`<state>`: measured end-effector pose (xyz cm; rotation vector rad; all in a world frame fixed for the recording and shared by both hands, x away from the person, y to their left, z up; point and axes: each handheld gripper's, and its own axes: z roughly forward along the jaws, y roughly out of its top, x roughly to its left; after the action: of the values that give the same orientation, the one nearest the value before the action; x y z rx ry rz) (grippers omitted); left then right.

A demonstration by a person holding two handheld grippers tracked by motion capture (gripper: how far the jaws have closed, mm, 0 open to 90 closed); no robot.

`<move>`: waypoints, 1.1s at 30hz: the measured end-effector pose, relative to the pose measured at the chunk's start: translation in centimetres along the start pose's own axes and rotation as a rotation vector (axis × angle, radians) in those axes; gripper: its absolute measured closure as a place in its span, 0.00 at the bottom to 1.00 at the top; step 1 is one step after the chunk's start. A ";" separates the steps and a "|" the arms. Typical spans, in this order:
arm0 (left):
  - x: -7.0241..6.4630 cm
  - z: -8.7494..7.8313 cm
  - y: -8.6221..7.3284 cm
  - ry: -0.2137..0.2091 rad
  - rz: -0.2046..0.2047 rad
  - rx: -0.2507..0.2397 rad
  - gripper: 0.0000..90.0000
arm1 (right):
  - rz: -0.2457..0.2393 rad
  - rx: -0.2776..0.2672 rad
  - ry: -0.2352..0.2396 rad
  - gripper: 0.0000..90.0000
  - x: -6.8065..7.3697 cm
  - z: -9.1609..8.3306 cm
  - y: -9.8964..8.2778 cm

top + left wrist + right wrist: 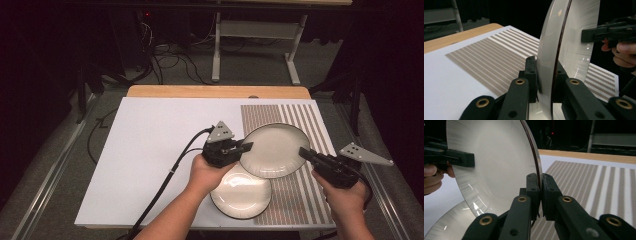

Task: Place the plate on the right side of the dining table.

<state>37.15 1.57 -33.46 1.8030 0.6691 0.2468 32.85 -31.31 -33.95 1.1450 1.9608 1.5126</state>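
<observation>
I have the round white plate with a thin dark rim (276, 149) lifted off the table, gripped from both sides. In the high view my left gripper (245, 148) bites its rim at about nine o'clock, and my right gripper (303, 151) bites the opposite rim at about three o'clock, so the plate hangs between the two tools.

Through the left gripper view I see the plate (549, 62) edge-on, standing straight up at twelve o'clock from my jaws, which are clenched on its rim, one pad on each face. The right gripper (584, 35) reaches in from three o'clock and pinches the far edge.

From the right gripper view the plate (499, 162) again rises at twelve o'clock from my own jaws, clamped tight on its edge, its concave face turned toward nine o'clock. The left gripper (471, 160) holds the far rim at about ten o'clock.

A second round white plate (241, 196) lies flat on the table at roughly seven o'clock from the lifted one, partly under its lower edge in the high view. The brown-and-white striped placemat (310, 200) lies beneath both, on the white table top (150, 150).
</observation>
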 end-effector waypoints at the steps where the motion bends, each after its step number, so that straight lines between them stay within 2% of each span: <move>1: -0.1 0.6 0.2 -0.003 0.001 0.003 0.89 | 0.003 0.000 -0.007 0.97 -0.3 -0.2 0.0; 5: -0.2 2.4 0.7 -0.008 0.000 0.015 0.88 | 0.012 -0.005 -0.041 0.97 -1.7 -1.0 -0.2; 10: -0.3 4.8 1.1 -0.010 -0.025 0.034 0.87 | 0.049 -0.012 -0.079 0.97 -3.4 -1.6 -0.5; 11: -0.3 5.1 1.1 -0.007 -0.026 0.041 0.87 | 0.049 -0.012 -0.079 0.97 -3.4 -1.6 -0.5; 13: -0.1 6.4 1.0 -0.003 -0.030 0.063 0.86 | 0.067 -0.002 -0.099 0.97 -4.2 -1.7 -1.0; 15: -0.1 7.0 0.9 -0.005 -0.034 0.073 0.86 | 0.070 0.000 -0.102 0.97 -4.3 -1.7 -1.0; 20: 0.0 8.8 0.2 -0.006 -0.053 0.108 0.85 | 0.098 0.034 -0.133 0.97 -5.7 -1.7 -2.4; 22: 0.1 9.3 -0.2 -0.005 -0.067 0.124 0.85 | 0.099 0.039 -0.136 0.97 -5.8 -1.6 -2.5; 26: 0.1 9.9 -0.8 -0.001 -0.070 0.153 0.84 | 0.106 0.064 -0.145 0.97 -6.1 -1.4 -3.2; 33: 0.4 10.4 -1.3 0.010 -0.084 0.191 0.83 | 0.107 0.098 -0.152 0.97 -6.2 -1.0 -3.9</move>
<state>42.05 -6.37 -38.27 1.9505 0.7955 0.1392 34.31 -37.15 -38.26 1.3833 1.9165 1.3499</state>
